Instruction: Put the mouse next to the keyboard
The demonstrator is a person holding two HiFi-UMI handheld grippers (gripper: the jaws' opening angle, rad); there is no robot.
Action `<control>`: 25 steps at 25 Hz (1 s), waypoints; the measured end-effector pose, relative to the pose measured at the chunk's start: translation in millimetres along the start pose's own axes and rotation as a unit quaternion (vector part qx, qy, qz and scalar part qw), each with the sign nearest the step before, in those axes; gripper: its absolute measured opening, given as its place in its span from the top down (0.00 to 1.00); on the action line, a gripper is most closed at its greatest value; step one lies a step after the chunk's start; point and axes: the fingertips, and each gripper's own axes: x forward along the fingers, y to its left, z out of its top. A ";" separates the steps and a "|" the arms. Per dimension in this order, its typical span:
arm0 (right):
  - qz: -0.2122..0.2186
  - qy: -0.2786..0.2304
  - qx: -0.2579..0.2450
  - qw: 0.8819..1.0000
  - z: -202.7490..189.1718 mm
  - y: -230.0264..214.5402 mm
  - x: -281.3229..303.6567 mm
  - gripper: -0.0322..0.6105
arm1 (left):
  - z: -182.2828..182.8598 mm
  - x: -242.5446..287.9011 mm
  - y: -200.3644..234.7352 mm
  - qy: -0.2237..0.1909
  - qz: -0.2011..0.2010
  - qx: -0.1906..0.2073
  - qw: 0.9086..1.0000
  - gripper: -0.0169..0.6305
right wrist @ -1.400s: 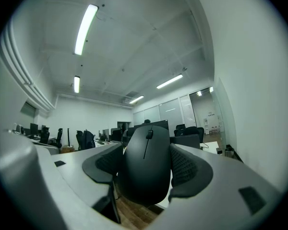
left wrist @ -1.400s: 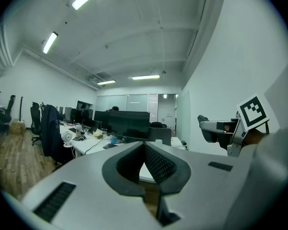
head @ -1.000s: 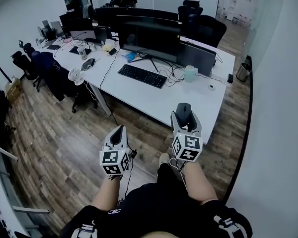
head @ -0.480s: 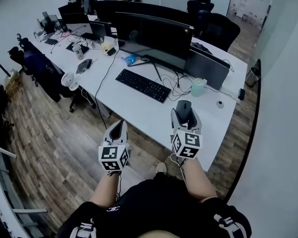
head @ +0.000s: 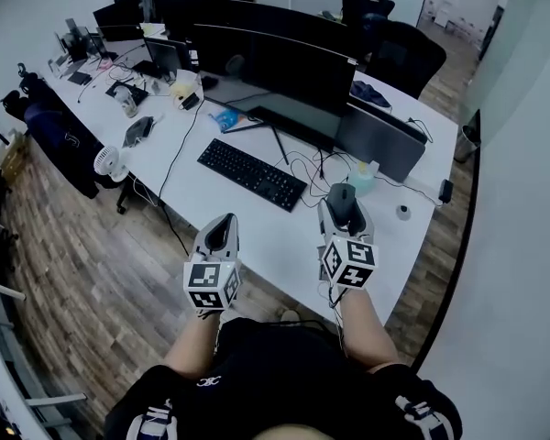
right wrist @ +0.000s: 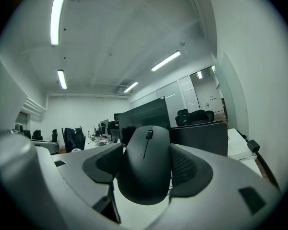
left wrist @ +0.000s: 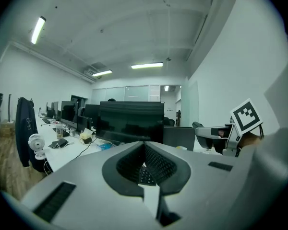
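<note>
Gripping the black mouse [right wrist: 145,162] between both pads, the right gripper [head: 342,214] hangs over the near edge of the white desk [head: 284,246]. The keyboard [head: 251,174] lies ahead and left of it, well apart. The left gripper [head: 221,227] is alongside, jaws together, empty.

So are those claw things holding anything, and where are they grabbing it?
The right gripper holds a black computer mouse, pinched by its two long sides between the jaws. The left gripper is shut and holds nothing.
</note>
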 end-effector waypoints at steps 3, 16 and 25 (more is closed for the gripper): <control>-0.016 0.010 0.002 1.000 -6.9 -8.8 16.8 0.46 | 1.6 21.9 5.8 0.010 -0.012 0.008 1.000 0.95; -0.102 0.090 0.067 0.988 -71.7 -39.0 85.4 0.46 | 16.5 72.1 37.1 0.014 -0.045 0.026 0.999 0.95; -0.166 0.179 0.089 0.966 -140.6 -51.4 119.3 0.46 | 16.8 70.6 65.5 0.015 -0.032 0.021 0.999 0.95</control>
